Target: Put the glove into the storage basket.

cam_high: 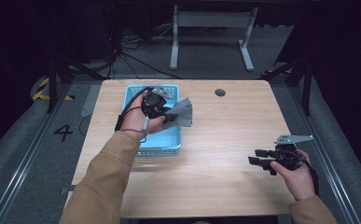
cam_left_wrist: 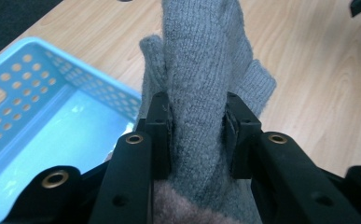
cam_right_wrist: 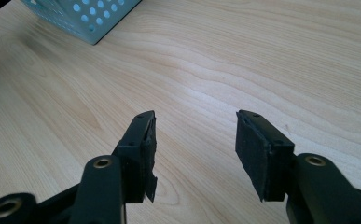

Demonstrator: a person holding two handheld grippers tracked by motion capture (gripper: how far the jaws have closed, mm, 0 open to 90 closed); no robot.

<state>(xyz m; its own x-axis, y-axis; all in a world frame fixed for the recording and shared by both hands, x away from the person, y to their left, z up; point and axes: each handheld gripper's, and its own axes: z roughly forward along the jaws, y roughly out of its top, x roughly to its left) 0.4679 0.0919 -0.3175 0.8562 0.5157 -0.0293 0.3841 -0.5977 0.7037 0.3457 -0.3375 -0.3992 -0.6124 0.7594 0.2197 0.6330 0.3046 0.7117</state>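
A pale wooden desk (cam_high: 225,140) stands on a dark grey floor, with cables and the legs of another stand behind it. Nearest the person, at the right, the right gripper (cam_high: 261,160) hangs just above the bare wood, well apart from everything else; in the right gripper view its fingers (cam_right_wrist: 143,140) are spread wide with nothing but desk grain between them. Farther in, at the left, the left gripper (cam_high: 169,114) is held over the right wall of the blue basket (cam_high: 162,151). Its fingers (cam_left_wrist: 162,126) pinch a grey knitted cloth (cam_left_wrist: 199,70), pads pressing on both sides of a folded ridge of it; the rest of the cloth (cam_high: 183,112) hangs out past the basket's right edge, above the desk and touching neither. What shows of the basket floor in the left gripper view looks bare.

As I judge it, the work is about midway: the grasp is made and the cloth is lifted and in the air, but it is set down nowhere yet. From this moment alone I cannot tell whether it is bound for the basket or for the desk. What remains is carrying, lowering and letting go; the right hand has no part so far
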